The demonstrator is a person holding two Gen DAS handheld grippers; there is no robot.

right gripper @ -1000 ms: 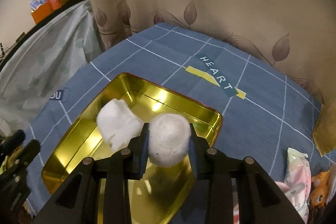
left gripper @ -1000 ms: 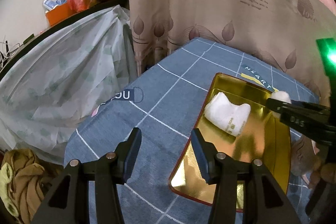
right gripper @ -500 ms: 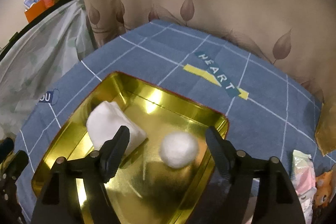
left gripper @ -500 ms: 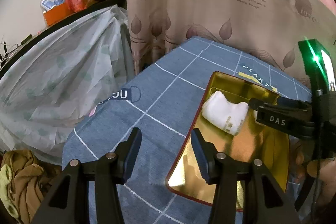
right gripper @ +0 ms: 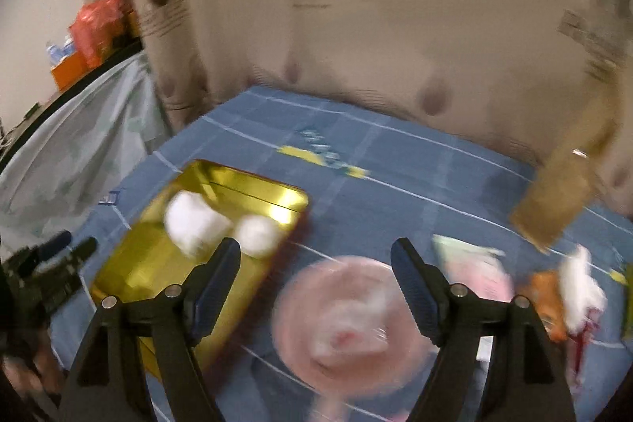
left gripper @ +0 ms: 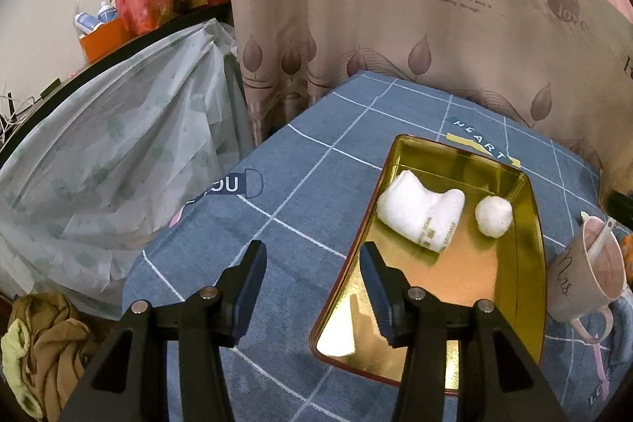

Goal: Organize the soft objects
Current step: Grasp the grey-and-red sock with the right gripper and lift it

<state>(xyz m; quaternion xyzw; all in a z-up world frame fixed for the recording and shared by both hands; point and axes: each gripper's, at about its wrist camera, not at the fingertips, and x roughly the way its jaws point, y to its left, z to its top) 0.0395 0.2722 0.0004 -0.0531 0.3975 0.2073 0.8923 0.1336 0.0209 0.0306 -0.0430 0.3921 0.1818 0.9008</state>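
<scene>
towel (left gripper: 421,214), ball (left gripper: 493,216) in tray (left gripper: 532,244); mug (left gripper: 585,275) right of tray

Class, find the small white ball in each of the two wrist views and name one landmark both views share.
Left wrist view: the small white ball lies in the gold tray, right of the folded white cloth.
Right wrist view: blurred, it sits at the tray's right side, beside the cloth.
Shared landmark: the gold tray.

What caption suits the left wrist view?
Open left gripper beside gold tray holding a towel and cotton ball.
</scene>
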